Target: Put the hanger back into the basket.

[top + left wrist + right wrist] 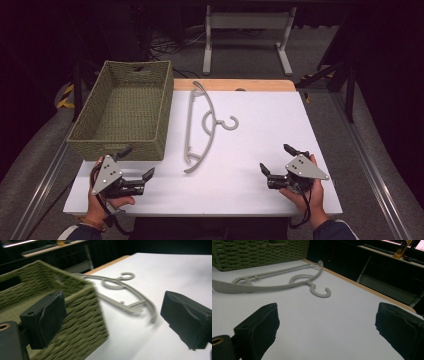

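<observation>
- Left gripper (135, 169): rests at the 7 o'clock corner of the table (260, 125), held in the person's left hand (102, 197). Jaws are spread wide and grip nothing. One jaw stands just before the near wall of the basket (122, 107); the other points toward table centre.
- Right gripper (276, 159): rests at the 5 o'clock area, held in the right hand (305, 192). Jaws are fully spread and empty, aimed toward 10 o'clock, at the hanger (200, 125).
- Hanger: grey plastic, lying flat on the white surface near table centre, just right of the basket and apart from it. Its long axis runs 12 to 6 o'clock; the hook (230, 123) opens toward 3 o'clock. In the right gripper view the hanger (272, 281) lies well ahead of the jaws, untouched.
- Basket: woven, green, empty, at 10 o'clock. Its open top probably serves as the destination for the hanger.
- Assessment: both grippers sit apart at the near edge, open, a ready posture before any grasp. The flat, thin hanger offers little height, so a pinch across one arm or the neck appears most workable.
</observation>
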